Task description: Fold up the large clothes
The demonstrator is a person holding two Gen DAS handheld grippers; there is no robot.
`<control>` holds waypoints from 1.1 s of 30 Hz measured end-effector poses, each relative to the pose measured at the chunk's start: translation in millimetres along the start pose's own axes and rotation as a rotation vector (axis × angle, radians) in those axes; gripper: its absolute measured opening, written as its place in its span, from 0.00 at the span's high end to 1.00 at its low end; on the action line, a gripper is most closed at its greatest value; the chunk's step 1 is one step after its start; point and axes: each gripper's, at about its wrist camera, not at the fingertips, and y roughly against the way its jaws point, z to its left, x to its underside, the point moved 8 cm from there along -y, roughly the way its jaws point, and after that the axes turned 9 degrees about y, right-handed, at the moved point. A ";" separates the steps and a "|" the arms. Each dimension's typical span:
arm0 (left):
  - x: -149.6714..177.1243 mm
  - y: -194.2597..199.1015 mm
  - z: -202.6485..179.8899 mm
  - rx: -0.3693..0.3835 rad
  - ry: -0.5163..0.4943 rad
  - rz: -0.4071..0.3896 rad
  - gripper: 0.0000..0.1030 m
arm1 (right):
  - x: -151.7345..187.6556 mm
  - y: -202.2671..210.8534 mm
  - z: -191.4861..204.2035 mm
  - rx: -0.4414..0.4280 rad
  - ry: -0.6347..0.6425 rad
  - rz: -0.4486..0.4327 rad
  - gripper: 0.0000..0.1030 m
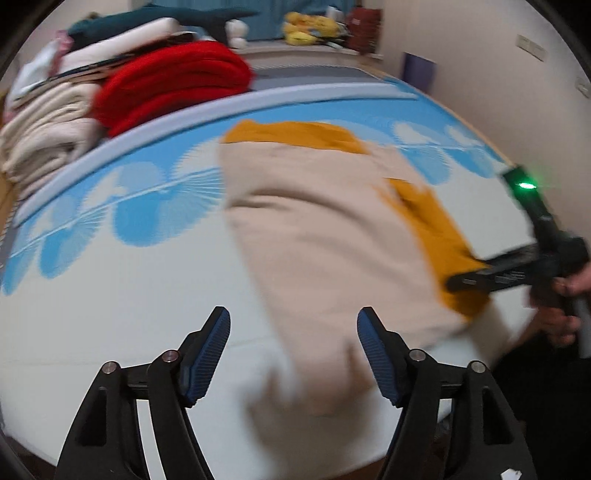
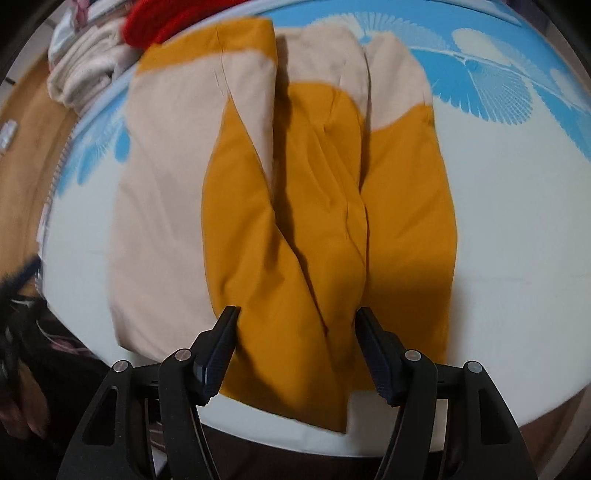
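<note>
A large beige and mustard-yellow garment (image 1: 325, 229) lies partly folded on the white and blue bed (image 1: 110, 295). My left gripper (image 1: 293, 325) is open and empty, just above the garment's near beige end. My right gripper (image 2: 295, 321) is open, its fingers standing either side of the mustard folds (image 2: 325, 229) at the bed's near edge. It also shows in the left wrist view (image 1: 476, 275), lying against the garment's mustard right edge. The left wrist view is blurred by motion.
Folded clothes are stacked at the far left: a red pile (image 1: 173, 81) and cream piles (image 1: 44, 129), also in the right wrist view (image 2: 88, 70). Yellow plush toys (image 1: 310, 26) sit on a ledge behind the bed. A wall (image 1: 498, 92) stands at the right.
</note>
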 end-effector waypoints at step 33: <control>51.6 -96.9 -80.5 0.166 -0.141 0.403 0.58 | 49.2 12.8 -106.4 0.151 -0.090 0.022 0.89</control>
